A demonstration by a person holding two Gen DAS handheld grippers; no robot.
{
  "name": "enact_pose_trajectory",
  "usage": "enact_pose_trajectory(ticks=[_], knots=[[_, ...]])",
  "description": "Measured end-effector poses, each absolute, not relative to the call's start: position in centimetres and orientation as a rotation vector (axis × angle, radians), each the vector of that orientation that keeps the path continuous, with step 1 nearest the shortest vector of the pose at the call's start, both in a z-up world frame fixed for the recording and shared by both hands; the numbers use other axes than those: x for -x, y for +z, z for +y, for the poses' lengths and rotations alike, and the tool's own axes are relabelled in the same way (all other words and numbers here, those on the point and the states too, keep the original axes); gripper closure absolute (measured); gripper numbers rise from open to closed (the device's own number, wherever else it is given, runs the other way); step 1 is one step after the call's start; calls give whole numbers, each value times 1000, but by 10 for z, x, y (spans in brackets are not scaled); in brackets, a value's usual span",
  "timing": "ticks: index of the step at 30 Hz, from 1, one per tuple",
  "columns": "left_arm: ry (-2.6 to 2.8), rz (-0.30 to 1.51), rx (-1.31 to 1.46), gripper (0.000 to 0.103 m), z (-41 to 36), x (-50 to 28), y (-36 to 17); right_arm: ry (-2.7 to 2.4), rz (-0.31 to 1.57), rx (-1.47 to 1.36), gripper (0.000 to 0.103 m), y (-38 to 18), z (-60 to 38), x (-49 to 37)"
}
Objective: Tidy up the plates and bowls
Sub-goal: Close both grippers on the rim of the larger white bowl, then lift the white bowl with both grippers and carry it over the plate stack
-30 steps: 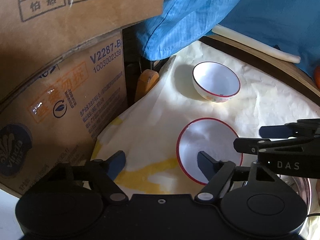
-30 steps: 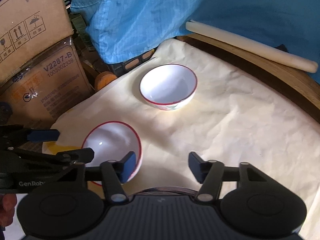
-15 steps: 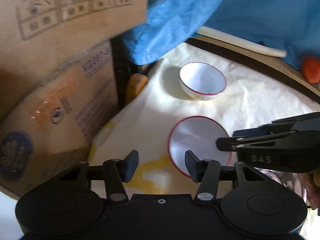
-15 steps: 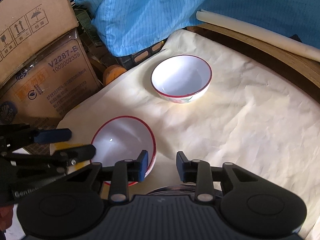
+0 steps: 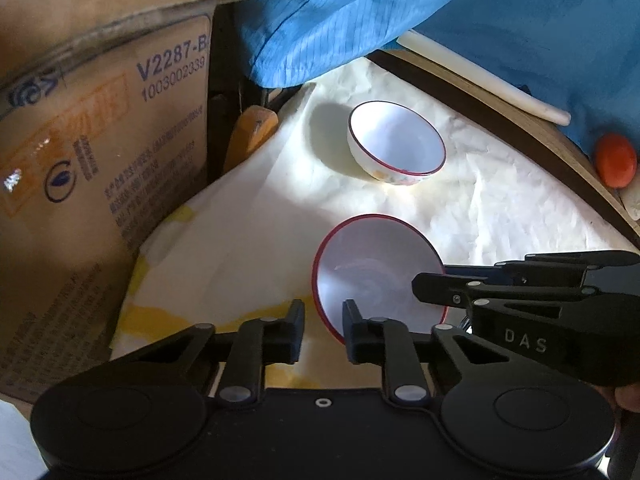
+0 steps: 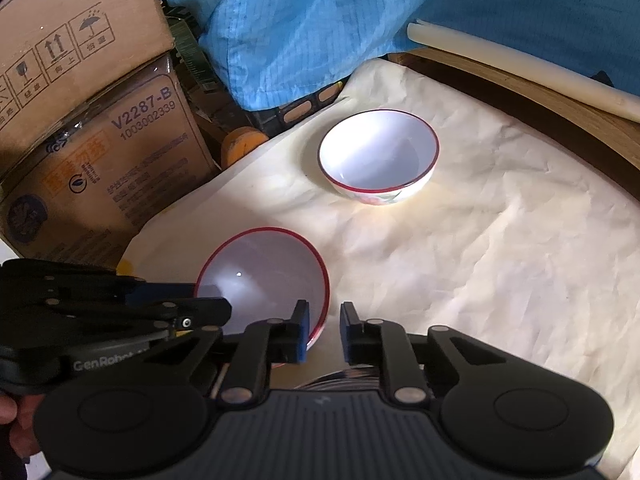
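Two white bowls with red rims sit on a cream cloth. The near bowl has both grippers at it from opposite sides. My left gripper straddles the near bowl's left rim, jaws closing, with a strip of cloth still showing between finger and rim. My right gripper straddles its right rim, jaws closing too, a small gap left beside the rim. Each gripper shows side-on in the other's view: the right gripper, the left gripper. The far bowl stands alone, upright.
Cardboard boxes crowd the left edge. A person's blue garment hangs behind the table. The curved wooden table rim carries a cream roll and an orange object. A shiny dish lies under my right gripper.
Both pairs of jaws have narrowed from wide apart to a small gap. The near bowl's rim now lies between each pair; both hands have stayed almost in place.
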State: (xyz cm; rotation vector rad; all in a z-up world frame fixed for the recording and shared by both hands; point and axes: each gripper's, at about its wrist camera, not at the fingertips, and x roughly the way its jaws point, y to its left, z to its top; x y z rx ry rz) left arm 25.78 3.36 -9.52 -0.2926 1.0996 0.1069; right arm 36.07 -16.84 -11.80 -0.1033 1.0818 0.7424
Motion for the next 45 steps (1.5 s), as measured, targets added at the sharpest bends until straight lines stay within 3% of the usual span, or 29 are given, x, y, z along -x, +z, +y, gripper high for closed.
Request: enact_pose_trajectory(ticks=[13,26,45], knots=[[126,1128,359,85,38,-267,-102,735,1088,40,90,-122,-170,-359],[102,1120,370,93,33,-268,-100,688,1046,3,94,-118,-178,-350],[-29,1059,282,93,-28,-290,-56,552,925,-182,94,-87,-262,-334]])
